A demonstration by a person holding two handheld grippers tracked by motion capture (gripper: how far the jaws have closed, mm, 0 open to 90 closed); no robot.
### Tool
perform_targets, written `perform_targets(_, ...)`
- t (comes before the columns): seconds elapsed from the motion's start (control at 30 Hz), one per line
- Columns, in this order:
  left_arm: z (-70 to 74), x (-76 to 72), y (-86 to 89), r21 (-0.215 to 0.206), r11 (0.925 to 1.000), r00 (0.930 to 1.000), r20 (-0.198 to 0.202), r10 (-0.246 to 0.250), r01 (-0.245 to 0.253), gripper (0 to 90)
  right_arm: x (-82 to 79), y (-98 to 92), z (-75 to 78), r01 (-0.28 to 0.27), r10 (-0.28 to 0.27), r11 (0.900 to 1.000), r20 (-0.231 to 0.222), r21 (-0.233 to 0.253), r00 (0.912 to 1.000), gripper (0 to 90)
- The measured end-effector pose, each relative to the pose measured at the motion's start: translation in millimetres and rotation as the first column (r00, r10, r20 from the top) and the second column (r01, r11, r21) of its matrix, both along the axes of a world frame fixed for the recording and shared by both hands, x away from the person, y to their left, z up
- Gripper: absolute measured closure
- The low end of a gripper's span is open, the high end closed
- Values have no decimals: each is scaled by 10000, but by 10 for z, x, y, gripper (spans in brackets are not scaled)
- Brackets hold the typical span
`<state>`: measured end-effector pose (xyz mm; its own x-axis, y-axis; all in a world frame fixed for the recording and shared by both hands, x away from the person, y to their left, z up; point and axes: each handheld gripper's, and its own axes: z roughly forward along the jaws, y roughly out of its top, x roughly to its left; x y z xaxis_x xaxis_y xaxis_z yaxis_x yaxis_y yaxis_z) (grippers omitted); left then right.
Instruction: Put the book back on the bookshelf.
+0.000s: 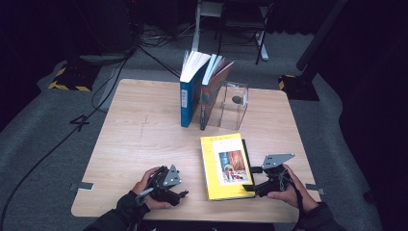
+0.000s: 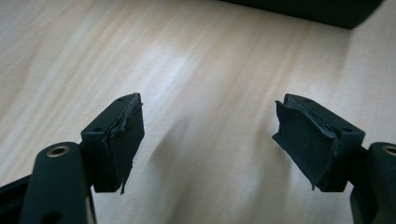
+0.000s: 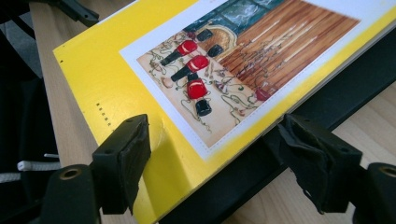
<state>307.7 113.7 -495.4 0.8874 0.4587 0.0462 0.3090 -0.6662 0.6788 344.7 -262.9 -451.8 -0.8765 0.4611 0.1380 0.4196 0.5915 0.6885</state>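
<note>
Book in hand: a flat yellow paperback with a framed picture on its cover [image 1: 225, 166] lies near the front edge of the pale wooden worktop [image 1: 144, 139], on top of a thin black slab [image 3: 299, 116] that shows along its right side.
Right gripper [image 1: 252, 182]: at the book's near right corner, fingers [image 3: 123, 163] spread, one over the yellow cover and the other outside the black slab; nothing pinched yet.
Left gripper [image 1: 184, 193]: resting on bare wood just left of the book, fingers [image 2: 119, 140] spread wide, holding nothing.
Risk, wrong bite: closing now would likely take book and slab together, or only the cover, which would peel up and bend.
Risk, slide: a push from the right could skid the book toward the front edge, with no left-side brace touching it.
Risk, shelf end: the upright blue book [image 1: 191, 89] and the leaning colourful book [image 1: 211, 91] beside the clear plastic box [image 1: 234, 105] look loosely propped; a bump while slotting could topple them.
</note>
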Motion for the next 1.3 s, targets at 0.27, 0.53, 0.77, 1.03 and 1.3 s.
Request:
perform_targets(0.27, -72, 59, -34, -288, 9996, 9995, -323, -7, -2, 211, 33, 22, -31, -279, 281, 9996, -215, 76, 9994, 187)
perform_targets(0.53, -95, 133, -44, -438, 9990, 9988, -478, -47, 26, 153, 29, 91, 25, -340, 344, 9994, 392, -116, 9986, 217)
perform_targets(0.77, -93, 175, -42, -395, 9987, 9984, -457, -334, 316, 153, 159, 190, 56, -428, 413, 9985, 446, 338, 9981, 258)
perform_targets(1.03, -94, 182, -43, -416, 9987, 9984, -470, -314, 294, 153, 212, 227, 134, -30, 46, 9969, 199, -788, 9998, 247)
perform_targets(1.3, -94, 182, -43, -415, 9987, 9984, -469, -314, 294, 153, 135, 124, 66, -621, 467, 9921, -1388, -1093, 9892, 177)
